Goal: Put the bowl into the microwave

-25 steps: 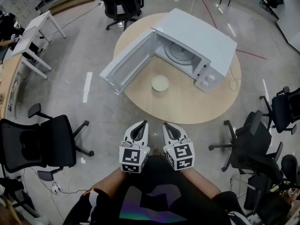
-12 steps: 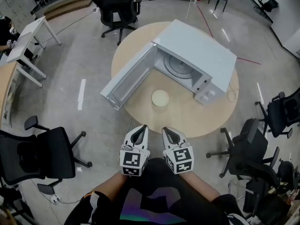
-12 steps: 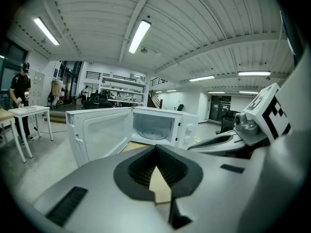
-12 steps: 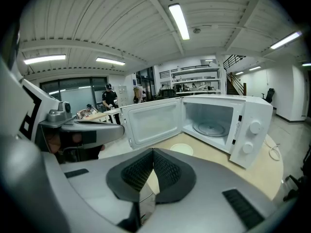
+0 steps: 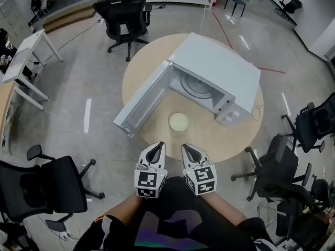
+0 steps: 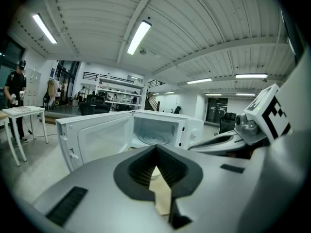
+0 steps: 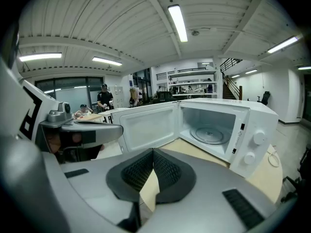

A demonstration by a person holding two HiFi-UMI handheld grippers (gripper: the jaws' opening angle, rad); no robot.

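Tabletop [image 5: 209, 135], round and wooden, stands on a grey floor [image 5: 94, 72] ringed by office chairs [image 5: 125, 14]. On it a white microwave [image 5: 222, 69] has its door [image 5: 142, 102] swung open, and the bowl [image 5: 178, 122] sits just before the cavity. Left gripper [image 5: 156, 148] and right gripper [image 5: 188, 149] hang side by side off the near edge, well apart from the bowl, each with fingers [image 6: 138, 169] pressed together on nothing.

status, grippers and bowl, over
Left gripper, right gripper shut, empty, short of the table. Bowl on table before open microwave. Nothing in the way.
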